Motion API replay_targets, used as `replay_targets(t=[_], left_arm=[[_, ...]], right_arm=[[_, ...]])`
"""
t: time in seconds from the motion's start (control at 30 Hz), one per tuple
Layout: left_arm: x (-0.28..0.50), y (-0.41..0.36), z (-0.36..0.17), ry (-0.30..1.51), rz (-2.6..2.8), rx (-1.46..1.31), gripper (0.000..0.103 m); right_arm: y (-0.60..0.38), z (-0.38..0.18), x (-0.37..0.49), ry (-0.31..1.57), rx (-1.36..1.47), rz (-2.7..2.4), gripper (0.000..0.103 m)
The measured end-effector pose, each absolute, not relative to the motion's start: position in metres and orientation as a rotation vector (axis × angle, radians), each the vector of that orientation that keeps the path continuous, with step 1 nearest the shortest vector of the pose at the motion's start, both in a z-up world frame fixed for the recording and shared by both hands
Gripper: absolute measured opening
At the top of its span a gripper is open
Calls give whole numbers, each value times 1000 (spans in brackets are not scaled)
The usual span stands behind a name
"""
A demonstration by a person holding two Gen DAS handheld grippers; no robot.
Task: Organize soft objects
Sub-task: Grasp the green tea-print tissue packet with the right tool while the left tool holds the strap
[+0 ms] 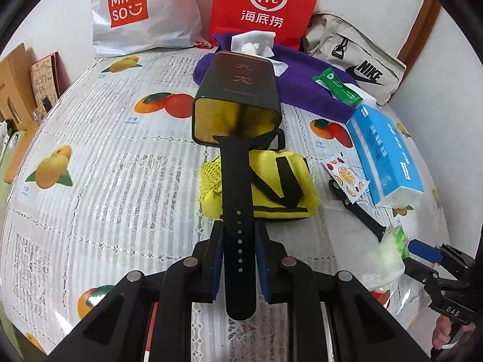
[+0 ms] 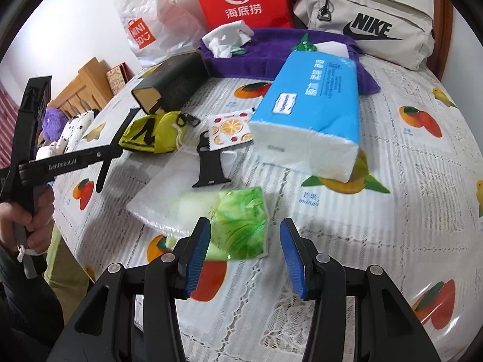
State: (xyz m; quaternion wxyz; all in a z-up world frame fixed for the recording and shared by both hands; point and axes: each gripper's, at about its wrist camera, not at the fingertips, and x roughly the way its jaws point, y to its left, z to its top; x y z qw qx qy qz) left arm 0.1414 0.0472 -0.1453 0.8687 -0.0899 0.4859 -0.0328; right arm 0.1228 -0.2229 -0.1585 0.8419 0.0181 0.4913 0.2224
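Left wrist view, left gripper [image 1: 238,235] clamping black watch strap [image 1: 237,187], above yellow pouch [image 1: 280,187]

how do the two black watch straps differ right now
The strap with holes is clamped between the left gripper pads and lifted, its far end reaching toward the open tin; the other strap lies flat on the tablecloth, untouched. The held one shows a row of holes; the lying one is partly covered by a fruit-print packet. Both are black, flexible bands.
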Motion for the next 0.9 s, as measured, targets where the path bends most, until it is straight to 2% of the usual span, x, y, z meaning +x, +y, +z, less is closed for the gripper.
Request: replay_targets(t=[0.1,0.2,0.33,0.4,0.63,0.67,0.73,0.9], left_arm=[[139,49,-148,1022,-73,-190,19],[138,48,-151,1028,-80,-195,19],[137,46,-155,1035,-90,-199,19],[136,44,-155,1037,-96,-196,19],[135,43,-159,1041,-99,-198,19],[135,44,-160,1040,-97,-199,19],[133,47,-161,1036,-87,-200,19],[130,56,-166,1039,-76,-215,19]], right_arm=[[-220,-161,119,1042,37,481,57],[-214,-162,115,1048,20,502,61],[-202,-163,110,1029,-4,515,79],[-195,-165,108,1025,-16,514,83],[-182,-180,115,1023,-39,466,85],[-181,-180,113,990,-63,449,84],[-181,-181,110,968,-100,421,74],[-201,-181,106,982,-97,386,73]])
